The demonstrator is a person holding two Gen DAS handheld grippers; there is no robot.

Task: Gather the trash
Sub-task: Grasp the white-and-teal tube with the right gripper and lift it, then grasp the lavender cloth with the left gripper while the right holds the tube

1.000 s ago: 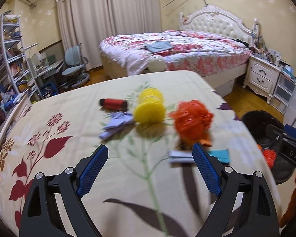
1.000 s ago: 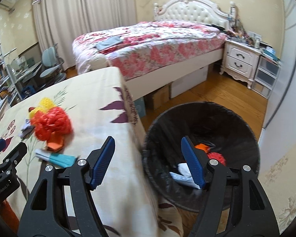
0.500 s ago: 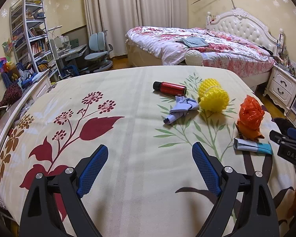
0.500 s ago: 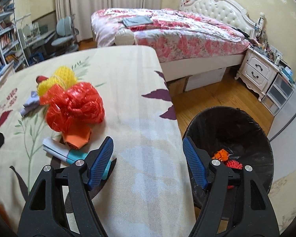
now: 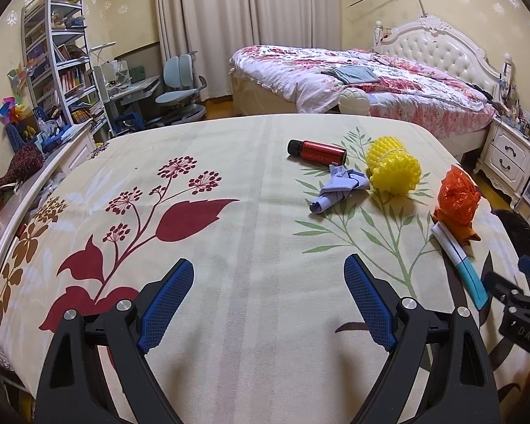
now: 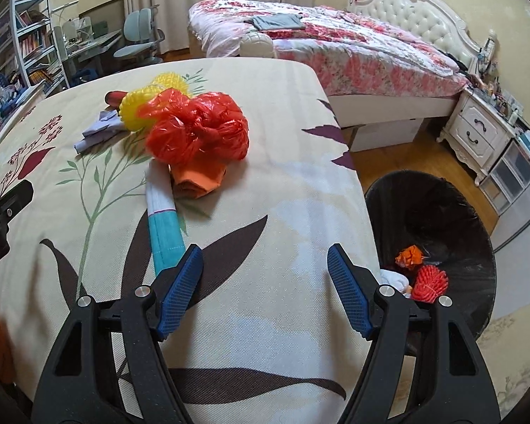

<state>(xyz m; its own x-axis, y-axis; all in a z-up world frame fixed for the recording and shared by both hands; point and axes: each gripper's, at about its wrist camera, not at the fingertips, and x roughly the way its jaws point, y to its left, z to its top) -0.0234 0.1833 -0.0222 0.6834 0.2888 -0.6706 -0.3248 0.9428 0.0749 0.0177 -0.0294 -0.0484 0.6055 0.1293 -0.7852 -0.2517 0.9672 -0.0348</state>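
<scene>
Trash lies on a cream flowered bedspread [image 5: 229, 190]: a red bottle [image 5: 317, 151], a crumpled lilac paper [image 5: 337, 188], a yellow foam net [image 5: 394, 168], a red plastic bag [image 6: 198, 129] on an orange scrap [image 6: 196, 182], and a white-and-teal tube [image 6: 164, 222]. The bag [image 5: 457, 196] and tube [image 5: 461, 263] also show in the left wrist view. My left gripper [image 5: 268, 300] is open and empty over the bedspread's front. My right gripper [image 6: 265, 282] is open and empty, just right of the tube's teal end.
A black trash bin [image 6: 441, 219] stands on the floor right of the bed and holds orange, red and white scraps. Beyond are a floral bed [image 5: 371, 84], a white nightstand [image 6: 477, 137], a desk with chair [image 5: 180, 95] and a bookshelf [image 5: 60, 60].
My right gripper swung left from over the bin to above the bed edge near the tube. My left gripper turned left and pulled back, so the trash now sits to its right.
</scene>
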